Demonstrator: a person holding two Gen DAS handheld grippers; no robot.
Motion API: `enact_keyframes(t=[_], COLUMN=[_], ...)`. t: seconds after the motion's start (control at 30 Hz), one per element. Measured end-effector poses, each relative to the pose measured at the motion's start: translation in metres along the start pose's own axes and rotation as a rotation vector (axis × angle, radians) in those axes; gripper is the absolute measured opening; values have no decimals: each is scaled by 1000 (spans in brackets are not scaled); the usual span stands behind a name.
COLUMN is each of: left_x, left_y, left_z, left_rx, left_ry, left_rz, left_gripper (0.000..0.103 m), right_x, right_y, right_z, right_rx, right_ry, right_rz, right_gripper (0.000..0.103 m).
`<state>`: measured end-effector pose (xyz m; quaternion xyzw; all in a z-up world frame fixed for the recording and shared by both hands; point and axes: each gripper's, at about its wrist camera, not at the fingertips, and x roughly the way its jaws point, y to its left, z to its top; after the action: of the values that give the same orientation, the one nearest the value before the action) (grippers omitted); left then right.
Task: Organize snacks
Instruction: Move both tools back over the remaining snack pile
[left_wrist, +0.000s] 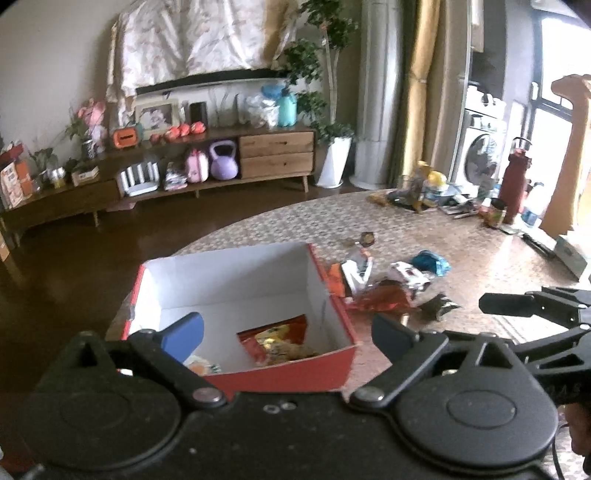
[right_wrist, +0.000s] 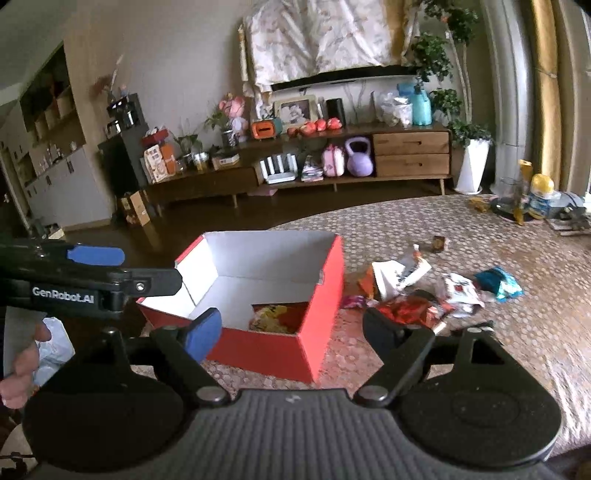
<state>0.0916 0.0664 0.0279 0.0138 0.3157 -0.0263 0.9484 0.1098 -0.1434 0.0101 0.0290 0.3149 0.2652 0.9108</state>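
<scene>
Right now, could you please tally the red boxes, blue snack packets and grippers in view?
Red cardboard box: 1
Blue snack packet: 1
Grippers: 2, the left gripper and the right gripper, both open
Total: 4

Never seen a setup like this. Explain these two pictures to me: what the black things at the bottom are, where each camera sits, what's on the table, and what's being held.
There is no robot here: a person holds a two-finger clamp in each hand, with a camera on each looking along its fingers.

One picture is from the left gripper, the other from the right gripper. The black shapes at the bottom are the clamps themselves.

On the patterned table stands a red cardboard box, open on top, with a yellow and red snack packet inside. Beside it lies a loose pile of snack wrappers, including a blue packet.

Both grippers are open and hold nothing.
</scene>
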Motion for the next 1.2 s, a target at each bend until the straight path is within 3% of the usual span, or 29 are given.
enact_keyframes(t=[0.17, 0.43, 0.57, 0.9, 1.2], left_x=[2, 23, 39, 95, 162], left_y=[-30, -70, -86, -121, -143], left_z=[-7, -10, -9, -1, 27], left_rx=[36, 24, 23, 5, -69], left_ry=[-21, -29, -33, 36, 144], left_rz=[-33, -92, -83, -94, -71], left_gripper=[103, 103, 103, 103, 103], right_x=[-17, -31, -34, -14, 25], right_y=[-26, -76, -105, -169, -196], right_z=[-15, -23, -25, -36, -48], right_rx=[14, 44, 45, 72, 68], right_ry=[-9, -26, -51, -16, 38], right_rz=[-41, -124, -195, -283, -270], right_gripper=[91, 93, 93, 93, 93])
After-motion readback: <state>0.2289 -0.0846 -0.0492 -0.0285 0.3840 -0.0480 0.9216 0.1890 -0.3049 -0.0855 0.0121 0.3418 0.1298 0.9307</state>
